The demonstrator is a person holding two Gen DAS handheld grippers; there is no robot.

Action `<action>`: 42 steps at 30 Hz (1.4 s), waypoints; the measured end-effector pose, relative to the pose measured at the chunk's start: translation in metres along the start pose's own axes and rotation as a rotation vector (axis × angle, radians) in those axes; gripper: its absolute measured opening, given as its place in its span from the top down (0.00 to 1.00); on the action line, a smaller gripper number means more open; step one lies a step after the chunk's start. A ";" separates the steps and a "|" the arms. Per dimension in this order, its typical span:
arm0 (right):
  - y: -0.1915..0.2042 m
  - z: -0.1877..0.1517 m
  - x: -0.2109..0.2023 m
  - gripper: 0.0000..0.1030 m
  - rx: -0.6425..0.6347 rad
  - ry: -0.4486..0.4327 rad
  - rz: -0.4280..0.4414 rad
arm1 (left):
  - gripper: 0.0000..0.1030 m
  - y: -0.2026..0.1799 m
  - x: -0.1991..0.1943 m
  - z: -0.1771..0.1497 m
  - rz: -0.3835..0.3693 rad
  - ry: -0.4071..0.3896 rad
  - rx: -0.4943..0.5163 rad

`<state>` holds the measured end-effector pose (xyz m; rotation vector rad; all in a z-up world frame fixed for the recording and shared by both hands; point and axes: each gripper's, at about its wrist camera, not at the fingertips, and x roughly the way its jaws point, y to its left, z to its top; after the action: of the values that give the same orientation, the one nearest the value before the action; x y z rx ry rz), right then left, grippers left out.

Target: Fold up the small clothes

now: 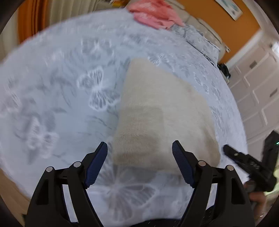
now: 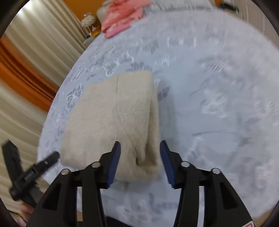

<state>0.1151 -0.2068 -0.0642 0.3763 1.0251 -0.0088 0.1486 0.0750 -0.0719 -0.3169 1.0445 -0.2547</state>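
A beige fuzzy garment (image 1: pixel 162 115) lies folded into a thick rectangle on the bed; it also shows in the right wrist view (image 2: pixel 113 120). My left gripper (image 1: pixel 139 148) is open and empty, hovering just above the garment's near edge. My right gripper (image 2: pixel 140 146) is open and empty over the garment's near right corner, where the folded layers show. The right gripper also shows in the left wrist view (image 1: pixel 247 162) at the garment's right side. The left gripper shows in the right wrist view (image 2: pixel 33 171) at lower left.
The bed has a pale blue cover with butterfly print (image 1: pixel 61 87). A pink garment pile (image 1: pixel 155 14) lies at the far end of the bed, also in the right wrist view (image 2: pixel 122 17). A pillow (image 1: pixel 197 38), white drawers (image 1: pixel 258 83) and curtains (image 2: pixel 34 52) surround the bed.
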 end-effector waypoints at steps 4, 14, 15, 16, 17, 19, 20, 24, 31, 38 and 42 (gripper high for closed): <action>0.012 -0.023 -0.044 0.40 -0.054 -0.087 -0.081 | 0.14 -0.023 -0.045 -0.012 0.087 -0.089 0.125; 0.017 -0.077 -0.101 0.24 -0.038 -0.190 -0.156 | 0.07 -0.064 -0.110 -0.054 0.194 -0.193 0.286; 0.018 -0.083 -0.106 0.23 -0.040 -0.203 -0.166 | 0.06 -0.066 -0.113 -0.058 0.202 -0.199 0.300; 0.019 -0.088 -0.108 0.23 -0.043 -0.212 -0.175 | 0.06 -0.068 -0.117 -0.064 0.210 -0.205 0.316; 0.020 -0.094 -0.113 0.23 -0.048 -0.219 -0.180 | 0.05 -0.070 -0.121 -0.071 0.207 -0.207 0.327; 0.021 -0.107 -0.120 0.22 -0.059 -0.234 -0.195 | 0.05 -0.070 -0.125 -0.080 0.215 -0.208 0.331; 0.021 -0.115 -0.123 0.22 -0.064 -0.239 -0.204 | 0.05 -0.070 -0.126 -0.087 0.217 -0.203 0.331; 0.024 -0.139 -0.129 0.17 -0.077 -0.267 -0.231 | 0.05 -0.069 -0.130 -0.106 0.224 -0.206 0.326; 0.021 -0.174 -0.124 0.17 -0.135 -0.263 -0.283 | 0.05 -0.073 -0.132 -0.138 0.242 -0.254 0.347; 0.009 -0.189 -0.128 0.17 -0.084 -0.280 -0.283 | 0.05 -0.076 -0.136 -0.162 0.238 -0.265 0.350; 0.007 -0.199 -0.133 0.17 -0.131 -0.301 -0.313 | 0.05 -0.078 -0.136 -0.176 0.252 -0.273 0.366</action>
<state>-0.1192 -0.1609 -0.0426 0.0881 0.7728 -0.2710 -0.0755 0.0275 -0.0152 0.1094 0.7399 -0.1649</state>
